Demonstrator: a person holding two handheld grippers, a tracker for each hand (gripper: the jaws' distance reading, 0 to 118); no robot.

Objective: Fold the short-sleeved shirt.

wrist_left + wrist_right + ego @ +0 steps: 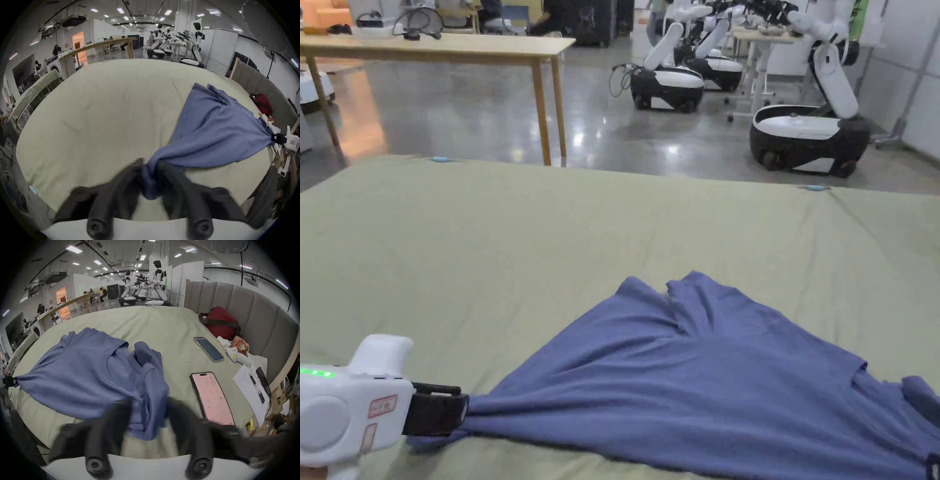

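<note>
Blue cotton short-sleeved shirt [700, 375] stretched across the green bed sheet [487, 250].
Left tongs [150, 170] and right tongs [149, 405] each pinch an opposite end, the long axis running between them.

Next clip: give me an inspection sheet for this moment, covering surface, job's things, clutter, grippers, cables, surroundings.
Surface: bed sheet, pale green, lightly creased.
Job's things: blue shirt, unfolded, bunched, pulled between two held ends.
Clutter: two phones, red bag, papers with pens, packets by the headboard.
Grippers: left gripper shut on a gathered shirt end; right gripper straddles bunched fabric, blurred in its own view; in the left gripper view it pinches the other shirt end.
Cables: a black cable runs past the papers at the bed's edge.
Surroundings: wooden table, wheeled robots, people farther off.
</note>
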